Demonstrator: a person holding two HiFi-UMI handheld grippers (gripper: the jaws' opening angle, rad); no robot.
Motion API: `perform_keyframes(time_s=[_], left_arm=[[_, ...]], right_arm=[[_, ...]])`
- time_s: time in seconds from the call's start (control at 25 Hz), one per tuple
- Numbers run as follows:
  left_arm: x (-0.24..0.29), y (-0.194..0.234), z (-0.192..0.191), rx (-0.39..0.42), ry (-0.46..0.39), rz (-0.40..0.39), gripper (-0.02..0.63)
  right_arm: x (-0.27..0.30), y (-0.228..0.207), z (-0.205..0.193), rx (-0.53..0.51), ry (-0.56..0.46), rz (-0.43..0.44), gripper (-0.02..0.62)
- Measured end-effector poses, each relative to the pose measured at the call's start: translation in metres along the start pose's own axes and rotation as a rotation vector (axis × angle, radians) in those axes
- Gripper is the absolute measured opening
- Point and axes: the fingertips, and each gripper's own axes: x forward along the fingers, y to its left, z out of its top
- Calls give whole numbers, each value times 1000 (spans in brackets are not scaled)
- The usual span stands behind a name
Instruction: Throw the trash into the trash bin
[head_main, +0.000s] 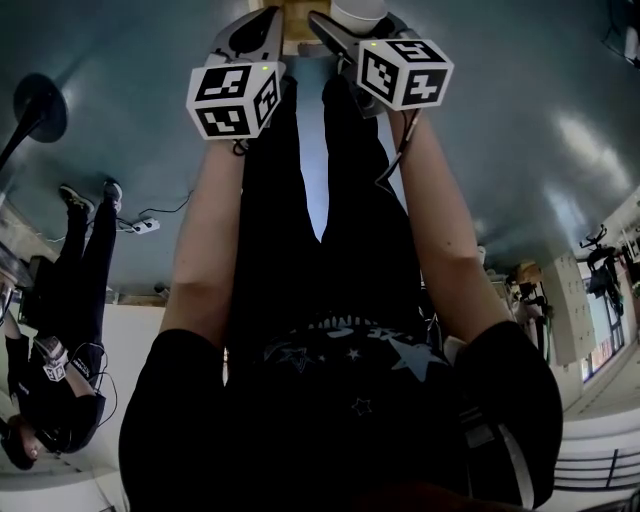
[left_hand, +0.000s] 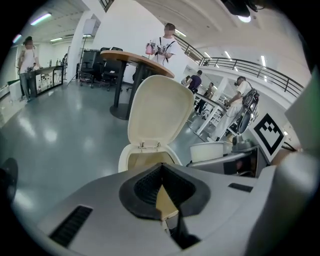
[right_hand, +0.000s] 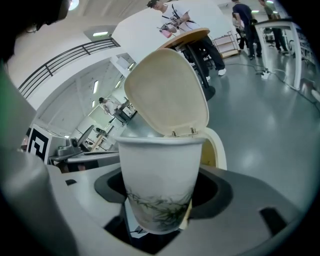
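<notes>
A cream trash bin (left_hand: 150, 150) stands on the floor just ahead of both grippers, its lid (left_hand: 160, 107) swung up and open. In the right gripper view the same bin (right_hand: 212, 150) shows behind a white paper cup (right_hand: 159, 185) with a green plant print, held upright; my right gripper (right_hand: 160, 210) is shut on the cup. My left gripper (left_hand: 162, 187) is shut on a thin flat tan scrap (left_hand: 165, 202) pinched between its black pads. In the head view both grippers reach forward side by side, left (head_main: 250, 40) and right (head_main: 345, 35), and the cup's rim (head_main: 358, 10) shows at the top edge.
A round wooden table (left_hand: 135, 59) on a dark pedestal stands behind the bin. Several people stand around the hall; one in black (head_main: 70, 300) is close on the left. A power strip with its cable (head_main: 145, 226) lies on the glossy grey floor.
</notes>
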Motion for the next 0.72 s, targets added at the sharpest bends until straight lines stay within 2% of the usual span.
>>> perform_keyframes(time_s=[0.28,0.56,0.72], left_arm=[[16,16,-21,-27,34,19,11],[30,10,-33,-37,72,23,11],[31,7,-43,-41,95,21,11]], right_arm=[[25,-12,-24,28,51,-14,324],[29,-30,-34,-11,107,-52,324],[32,-34,-42,3,128,-66,324]])
